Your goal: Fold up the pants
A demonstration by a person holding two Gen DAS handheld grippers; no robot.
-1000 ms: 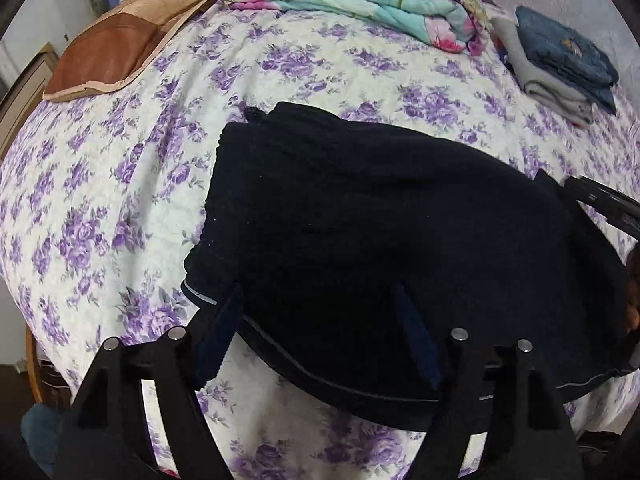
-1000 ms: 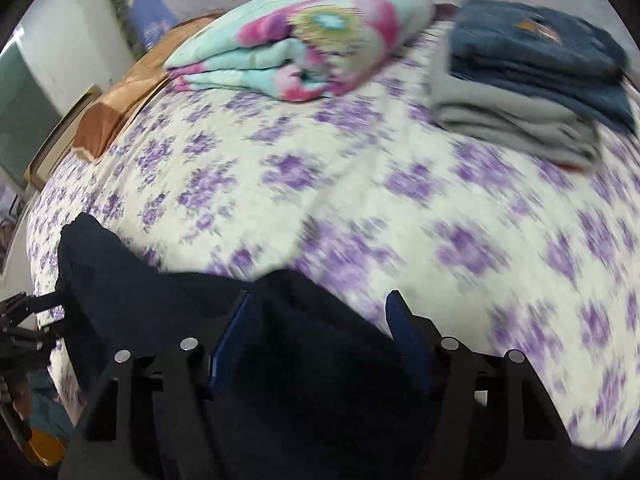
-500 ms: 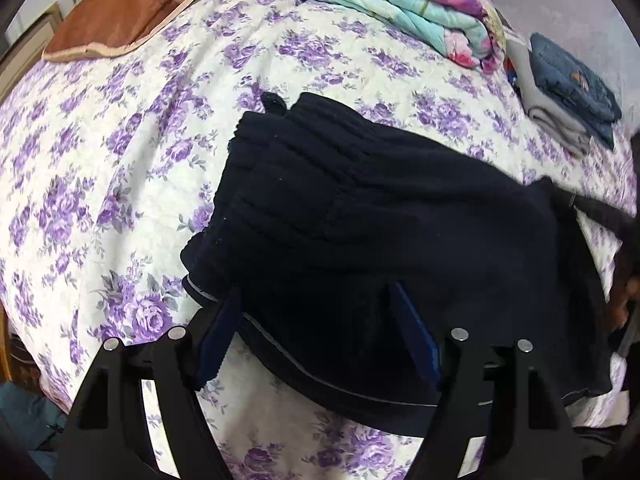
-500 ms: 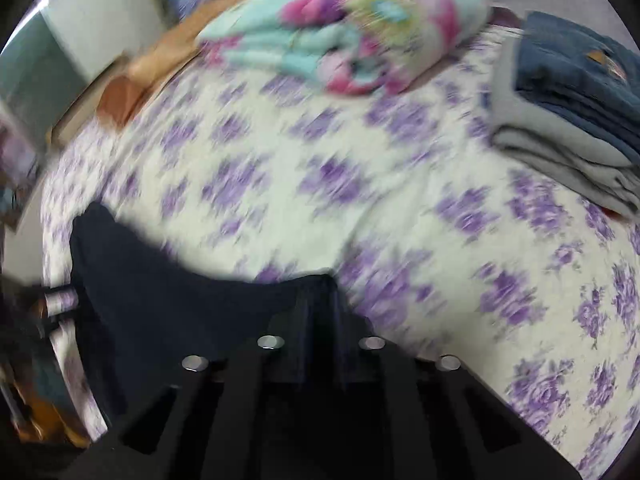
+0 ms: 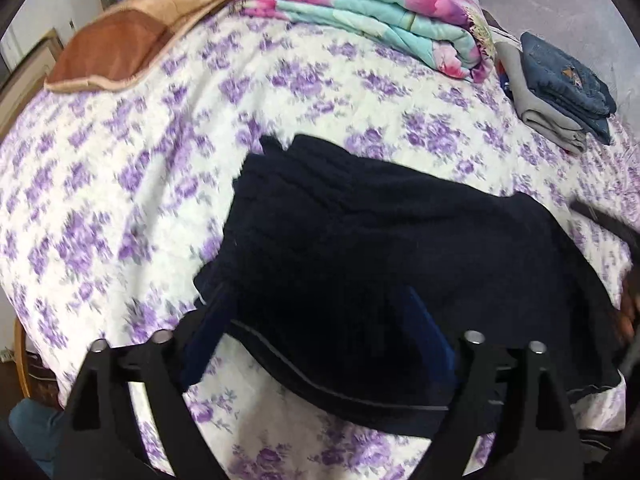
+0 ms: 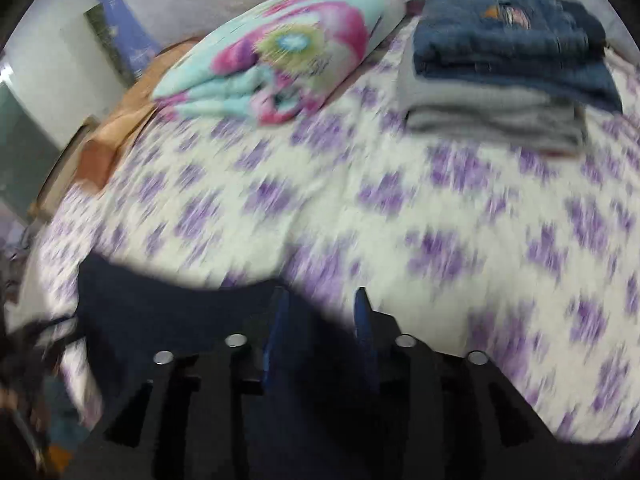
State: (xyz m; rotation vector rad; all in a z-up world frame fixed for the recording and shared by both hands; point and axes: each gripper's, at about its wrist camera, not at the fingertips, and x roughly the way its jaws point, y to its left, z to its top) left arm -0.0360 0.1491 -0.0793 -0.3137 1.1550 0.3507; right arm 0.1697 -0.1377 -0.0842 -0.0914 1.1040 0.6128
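A bed covered with a white quilt printed with purple flowers [image 5: 320, 92] carries everything. The dark navy, soft knit pants [image 5: 380, 248] lie bunched near its front edge, already doubled into a thick pad with a thin grey seam line along the near hem. They look limp, fairly heavy for cloth and not slippery, so they should drape and sag when lifted; a hem or corner of the top layer seems the best place to take hold.

Toward the far edge sit a folded turquoise-and-pink floral blanket [image 5: 360, 12] and a tan and brown leather-look cushion [image 5: 120, 40]; at the far right corner rests a stack of folded blue jeans on grey garments [image 6: 508, 64]. All are well apart from the pants, so nothing appears to block a fold.

The left gripper [image 5: 316, 336] is spread wide above the near hem, holding nothing. The right gripper [image 6: 320, 320] has its fingers parted a modest way over dark cloth; motion blur hides whether it pinches any
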